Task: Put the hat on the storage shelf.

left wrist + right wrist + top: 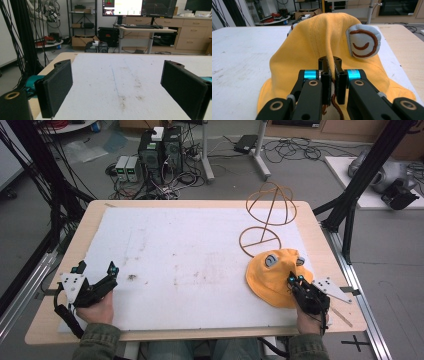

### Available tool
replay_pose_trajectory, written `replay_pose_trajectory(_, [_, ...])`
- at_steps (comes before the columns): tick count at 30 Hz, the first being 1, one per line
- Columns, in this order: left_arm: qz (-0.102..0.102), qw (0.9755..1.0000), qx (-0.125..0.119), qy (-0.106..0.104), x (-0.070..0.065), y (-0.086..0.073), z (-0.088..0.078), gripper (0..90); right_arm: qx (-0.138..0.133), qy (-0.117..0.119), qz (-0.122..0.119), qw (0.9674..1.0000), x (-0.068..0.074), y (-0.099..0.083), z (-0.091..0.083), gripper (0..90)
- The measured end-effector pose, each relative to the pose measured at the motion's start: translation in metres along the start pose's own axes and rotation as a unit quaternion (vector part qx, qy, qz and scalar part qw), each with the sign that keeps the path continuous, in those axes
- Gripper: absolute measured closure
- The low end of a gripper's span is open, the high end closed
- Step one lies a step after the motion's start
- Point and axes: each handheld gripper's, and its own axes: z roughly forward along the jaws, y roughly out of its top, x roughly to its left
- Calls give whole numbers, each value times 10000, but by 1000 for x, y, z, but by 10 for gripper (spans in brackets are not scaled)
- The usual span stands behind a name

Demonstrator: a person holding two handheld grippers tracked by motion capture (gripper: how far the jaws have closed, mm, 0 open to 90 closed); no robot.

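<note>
Jaws of the left gripper (96,268) stand wide apart with nothing between them, low over the white mat (190,265) at the near left of the table (320,235). A small dark smudge (132,277) sits on the mat just right of it. Far right on the table stands a thin wire stand (270,215). Near right lies a yellow hat (272,277) with a grey ear patch (363,41). The right gripper (331,80) has its jaws squeezed together on a fold of the hat's near edge.
</note>
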Motion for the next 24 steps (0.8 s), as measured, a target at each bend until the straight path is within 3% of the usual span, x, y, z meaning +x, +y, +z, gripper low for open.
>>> replay_pose_trajectory(7, [-10,10000,-7,5,0,0,0,109,-99,145,-71,9998,3,1,-2,881])
replay_pose_trajectory(12, [-16,10000,-12,9,0,0,0,109,-201,479,-85,9986,7,5,-3,881])
replay_pose_trajectory(17, [-2,10000,-18,1,0,0,0,109,-372,838,-317,9953,18,14,-2,881])
replay_pose_trajectory(24, [-8,10000,5,51,3,-1,-2,110,-800,1137,-376,9896,28,33,-13,881])
